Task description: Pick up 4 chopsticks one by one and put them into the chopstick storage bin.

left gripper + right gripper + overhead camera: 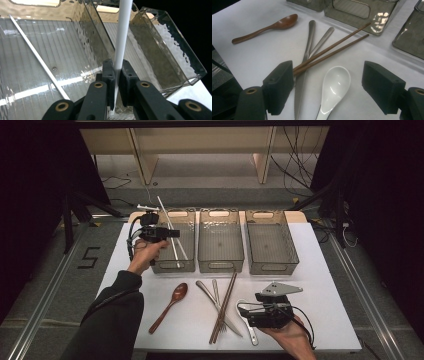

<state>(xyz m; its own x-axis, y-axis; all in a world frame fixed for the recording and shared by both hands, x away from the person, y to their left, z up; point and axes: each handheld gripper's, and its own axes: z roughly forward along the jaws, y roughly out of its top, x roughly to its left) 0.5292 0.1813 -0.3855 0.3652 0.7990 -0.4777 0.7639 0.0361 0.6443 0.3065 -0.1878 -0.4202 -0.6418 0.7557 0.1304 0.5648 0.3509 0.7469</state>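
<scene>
My left gripper [115,75] clamped on a white chopstick [122,37] over the leftmost clear bin [172,265], my right gripper [332,90] wide above a white spoon [334,87]

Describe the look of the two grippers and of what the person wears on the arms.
Both are black handheld tools. The left gripper has two black jaws with brass-coloured pivot pins and a black cable looping beside the hand. The right gripper has blocky black pads, a grey three-cornered plate on top and a black cable trailing past the wrist. The left forearm wears a dark sleeve; the right hand's wrist is bare.
</scene>
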